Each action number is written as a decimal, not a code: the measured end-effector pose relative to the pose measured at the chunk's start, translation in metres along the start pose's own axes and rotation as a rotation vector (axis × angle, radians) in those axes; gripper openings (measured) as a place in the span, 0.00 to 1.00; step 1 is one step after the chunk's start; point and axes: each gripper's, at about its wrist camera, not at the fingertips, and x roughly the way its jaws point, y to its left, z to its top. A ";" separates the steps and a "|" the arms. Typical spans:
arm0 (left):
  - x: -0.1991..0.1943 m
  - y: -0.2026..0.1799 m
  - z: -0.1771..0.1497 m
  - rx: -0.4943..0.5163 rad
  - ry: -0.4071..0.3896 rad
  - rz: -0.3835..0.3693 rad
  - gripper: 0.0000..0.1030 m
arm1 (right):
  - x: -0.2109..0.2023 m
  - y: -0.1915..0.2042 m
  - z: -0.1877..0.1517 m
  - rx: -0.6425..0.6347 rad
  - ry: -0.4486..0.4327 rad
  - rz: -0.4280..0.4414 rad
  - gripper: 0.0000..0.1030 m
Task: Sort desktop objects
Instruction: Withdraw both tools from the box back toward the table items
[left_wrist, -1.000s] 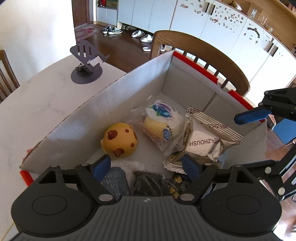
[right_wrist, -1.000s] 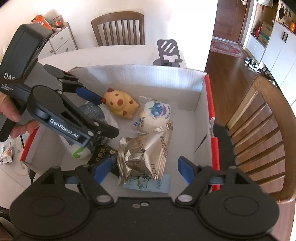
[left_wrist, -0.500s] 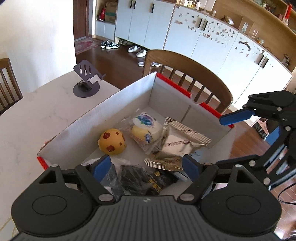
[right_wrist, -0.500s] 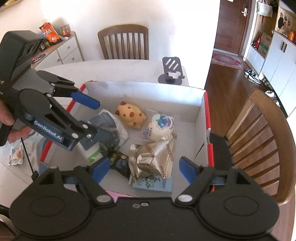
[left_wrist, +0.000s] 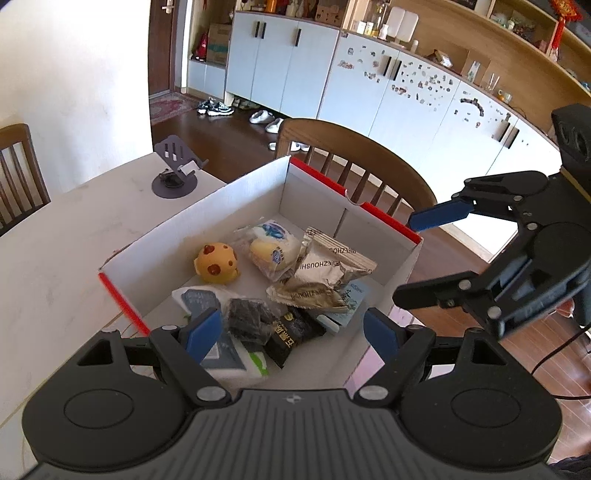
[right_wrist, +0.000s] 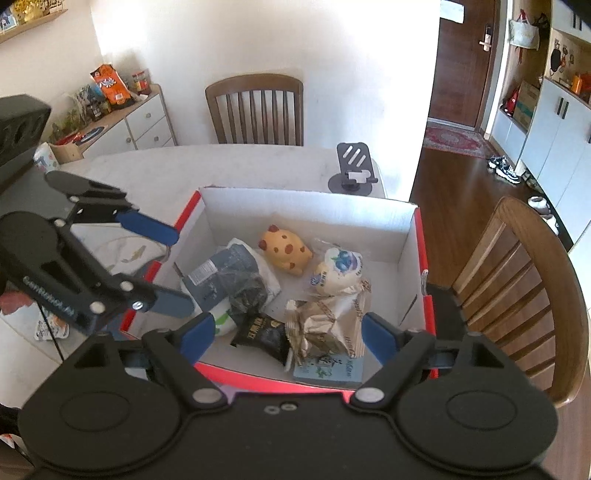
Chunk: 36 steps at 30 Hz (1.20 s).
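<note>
A white cardboard box (left_wrist: 207, 229) with red edges stands on the table. In it lie a yellow spotted toy (left_wrist: 217, 263), a blueberry bun packet (left_wrist: 273, 251), silver snack packets (left_wrist: 332, 264), a black packet (left_wrist: 291, 334), a blue-grey tissue pack (left_wrist: 199, 299) and a light blue card (left_wrist: 351, 299). My left gripper (left_wrist: 291, 332) hovers open above the box's near edge, holding nothing. My right gripper (right_wrist: 288, 332) hangs over the opposite side with its jaws opening and nothing gripped between them. Each gripper shows in the other's view, raised clear of the contents.
A dark phone stand (left_wrist: 175, 173) sits on the pale table (left_wrist: 55, 258) beyond the box. A wooden chair (right_wrist: 517, 277) stands close against the box's right side, another chair (right_wrist: 255, 107) at the far edge. A small packet (right_wrist: 48, 325) and a cable lie at the left.
Both grippers have risen and drawn back from inside the box, so the box looks smaller and whole. The right jaws stand a little wider. The contents have not moved.
</note>
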 end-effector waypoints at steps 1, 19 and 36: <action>-0.004 0.002 -0.003 -0.006 -0.006 -0.004 0.82 | -0.001 0.002 0.000 0.008 -0.006 0.002 0.85; -0.073 0.012 -0.064 0.026 -0.087 -0.006 0.86 | -0.017 0.064 -0.012 0.096 -0.072 -0.012 0.93; -0.143 0.071 -0.126 -0.042 -0.135 0.116 1.00 | -0.010 0.164 -0.014 0.103 -0.126 -0.011 0.96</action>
